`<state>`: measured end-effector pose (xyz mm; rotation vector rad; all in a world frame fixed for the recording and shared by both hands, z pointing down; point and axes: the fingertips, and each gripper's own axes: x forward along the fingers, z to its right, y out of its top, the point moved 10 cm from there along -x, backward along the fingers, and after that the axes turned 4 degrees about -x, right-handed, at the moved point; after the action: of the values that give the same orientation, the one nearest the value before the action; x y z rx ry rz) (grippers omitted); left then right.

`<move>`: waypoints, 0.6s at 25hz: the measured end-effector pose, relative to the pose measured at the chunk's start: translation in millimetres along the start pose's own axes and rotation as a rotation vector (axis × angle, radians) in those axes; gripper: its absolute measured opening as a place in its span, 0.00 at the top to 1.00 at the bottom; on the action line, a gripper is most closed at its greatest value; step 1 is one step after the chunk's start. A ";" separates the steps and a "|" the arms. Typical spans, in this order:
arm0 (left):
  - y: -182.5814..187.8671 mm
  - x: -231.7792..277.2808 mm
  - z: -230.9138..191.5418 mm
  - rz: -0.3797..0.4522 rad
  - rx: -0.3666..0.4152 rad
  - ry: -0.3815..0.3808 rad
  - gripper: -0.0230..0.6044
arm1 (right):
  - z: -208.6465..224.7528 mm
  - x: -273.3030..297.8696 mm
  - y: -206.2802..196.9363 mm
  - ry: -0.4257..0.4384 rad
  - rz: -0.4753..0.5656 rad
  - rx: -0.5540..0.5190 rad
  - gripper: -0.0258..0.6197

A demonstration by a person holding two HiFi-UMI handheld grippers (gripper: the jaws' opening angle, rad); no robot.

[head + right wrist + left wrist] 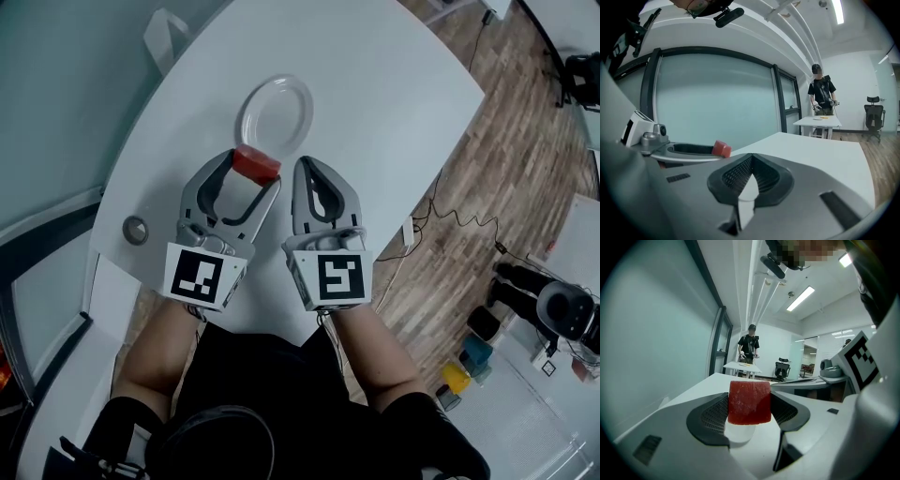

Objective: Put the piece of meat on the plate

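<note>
Clamped between the left gripper's (749, 409) jaws, piece of meat (256, 163), deep-red, flat-sided, matte block, held at the tips, possibly over the plate's (281, 94) near rim, right gripper (316, 178) alongside, closed, empty.

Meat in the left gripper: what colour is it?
Deep red, fairly uniform. The piece of meat shows best in the left gripper view, gripped between the jaws.

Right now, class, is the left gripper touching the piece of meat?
Touching. In the left gripper view, the left gripper clamps the piece of meat between its jaws, no gap.
</note>
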<state>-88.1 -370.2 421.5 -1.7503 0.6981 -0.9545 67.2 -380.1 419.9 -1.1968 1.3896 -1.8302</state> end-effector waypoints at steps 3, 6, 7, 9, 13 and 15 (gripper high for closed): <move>-4.3 4.8 -1.3 -0.015 -0.012 0.005 0.52 | 1.8 4.9 -5.0 -0.003 -0.012 0.001 0.96; -10.3 11.0 -6.7 -0.001 -0.013 0.007 0.52 | 5.8 11.3 -12.2 -0.014 -0.020 0.001 0.96; -12.2 13.2 -8.6 -0.003 -0.012 0.009 0.52 | 7.4 14.0 -14.5 -0.017 -0.023 0.005 0.96; -14.5 17.2 -12.4 -0.008 -0.011 0.012 0.52 | 9.5 19.7 -16.9 -0.023 -0.025 0.017 0.96; -21.6 18.5 -16.4 -0.021 -0.020 0.022 0.52 | 9.4 24.4 -25.4 -0.025 -0.034 0.014 0.96; -24.3 19.1 -17.5 -0.031 -0.024 0.026 0.52 | 9.4 26.1 -29.4 -0.021 -0.048 0.003 0.96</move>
<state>-92.3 -385.5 453.3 -1.7770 0.7038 -0.9951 66.2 -396.6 456.8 -1.2548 1.3576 -1.8462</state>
